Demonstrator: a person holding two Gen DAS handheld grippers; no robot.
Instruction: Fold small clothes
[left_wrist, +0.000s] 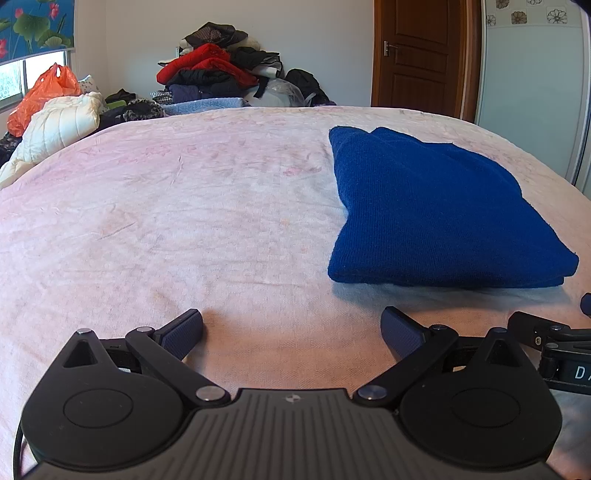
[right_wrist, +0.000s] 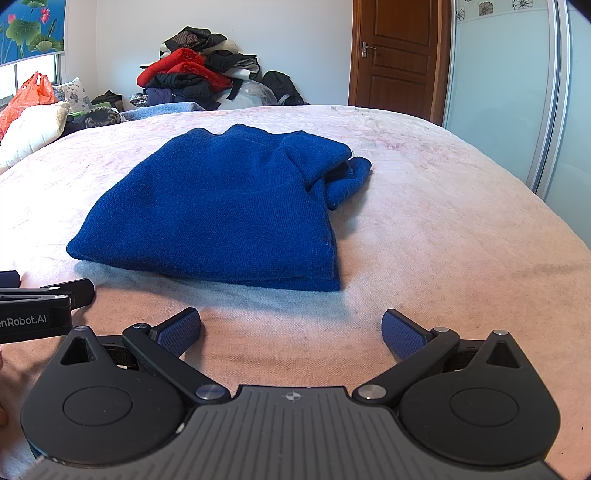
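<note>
We see the bed (right_wrist: 443, 192) carrying a blue knit sweater (right_wrist: 221, 214) already folded into a compact stack, one sleeve end bunched at its far right corner. Our left hand-held gripper (left_wrist: 291, 332) and right hand-held gripper (right_wrist: 291, 330) sit wide apart, empty, just short of it; folding looks nearly finished.

Pink bed (left_wrist: 184, 206); folded blue garment (left_wrist: 424, 214) lying on it.

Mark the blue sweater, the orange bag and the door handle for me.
blue sweater (right_wrist: 221, 210): right wrist view, middle of the folded top layer.
orange bag (left_wrist: 40, 92): left wrist view, its crumpled body.
door handle (right_wrist: 366, 48): right wrist view, the metal lever.
</note>
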